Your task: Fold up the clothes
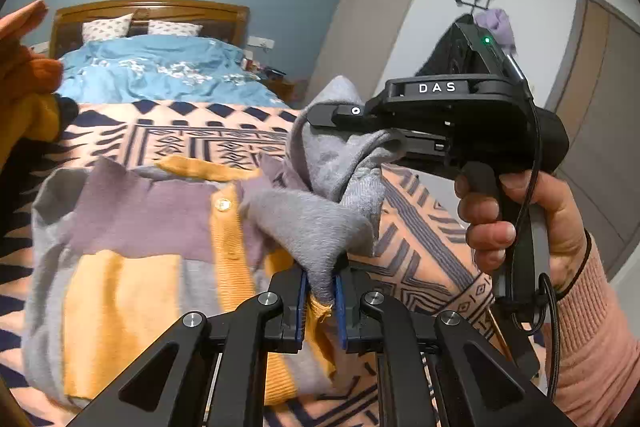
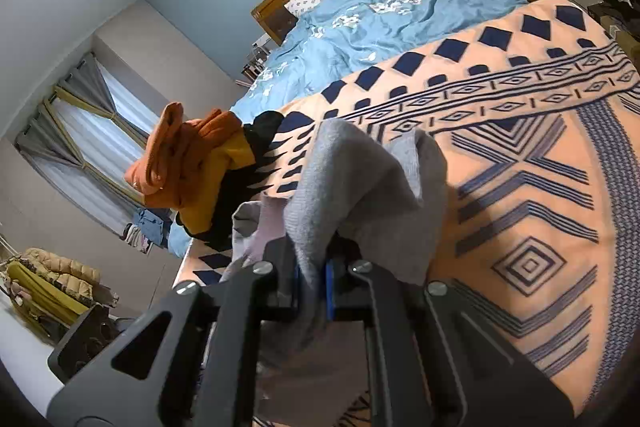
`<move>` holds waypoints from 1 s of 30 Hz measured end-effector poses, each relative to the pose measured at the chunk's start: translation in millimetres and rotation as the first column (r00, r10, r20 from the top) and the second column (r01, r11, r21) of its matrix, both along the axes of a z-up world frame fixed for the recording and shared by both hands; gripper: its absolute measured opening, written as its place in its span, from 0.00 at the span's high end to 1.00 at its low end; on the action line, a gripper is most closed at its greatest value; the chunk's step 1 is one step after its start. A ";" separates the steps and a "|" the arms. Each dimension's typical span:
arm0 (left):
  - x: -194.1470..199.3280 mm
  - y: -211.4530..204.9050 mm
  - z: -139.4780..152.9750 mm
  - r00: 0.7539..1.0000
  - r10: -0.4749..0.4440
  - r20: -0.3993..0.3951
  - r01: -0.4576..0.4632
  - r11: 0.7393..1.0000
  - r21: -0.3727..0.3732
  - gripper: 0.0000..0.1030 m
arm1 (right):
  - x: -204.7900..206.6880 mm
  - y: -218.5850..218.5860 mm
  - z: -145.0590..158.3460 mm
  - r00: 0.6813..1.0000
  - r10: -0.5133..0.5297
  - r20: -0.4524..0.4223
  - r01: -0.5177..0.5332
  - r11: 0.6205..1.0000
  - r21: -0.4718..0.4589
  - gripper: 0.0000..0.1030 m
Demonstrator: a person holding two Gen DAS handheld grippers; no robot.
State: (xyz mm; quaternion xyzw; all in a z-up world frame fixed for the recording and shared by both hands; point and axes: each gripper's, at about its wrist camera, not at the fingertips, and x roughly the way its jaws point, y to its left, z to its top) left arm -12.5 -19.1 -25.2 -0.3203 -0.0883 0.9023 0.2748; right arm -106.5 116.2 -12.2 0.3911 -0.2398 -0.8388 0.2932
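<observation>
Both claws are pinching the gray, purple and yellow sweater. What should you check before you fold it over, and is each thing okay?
1. Left claw has a firm pinch on the sweater: ok, gray cloth is clamped between its blue pads.
2. Right claw has a firm pinch: ok, gray cloth sits between its pads too.
3. Sweater body lies flat: not ok, it looks bunched and wrinkled on the patterned blanket.
4. Landing spot is free: cannot tell, the sweater hides the blanket below it.
5. Orange clothes pile is out of the way: ok, it sits apart at the bed's edge.
6. Both claws hold matching corners: cannot tell.
</observation>
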 end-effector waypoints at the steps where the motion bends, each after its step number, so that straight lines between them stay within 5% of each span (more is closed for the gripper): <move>1: -1.6 -4.9 0.5 1.000 0.009 -0.001 -0.009 1.000 0.007 0.90 | -1.0 -4.6 1.2 1.000 0.006 -0.001 -0.006 1.000 0.000 0.90; 30: 15.5 -124.0 15.3 0.975 0.221 -0.032 -0.214 0.966 0.142 0.91 | -30.6 -127.7 10.0 0.989 0.146 0.013 -0.146 0.989 0.030 0.90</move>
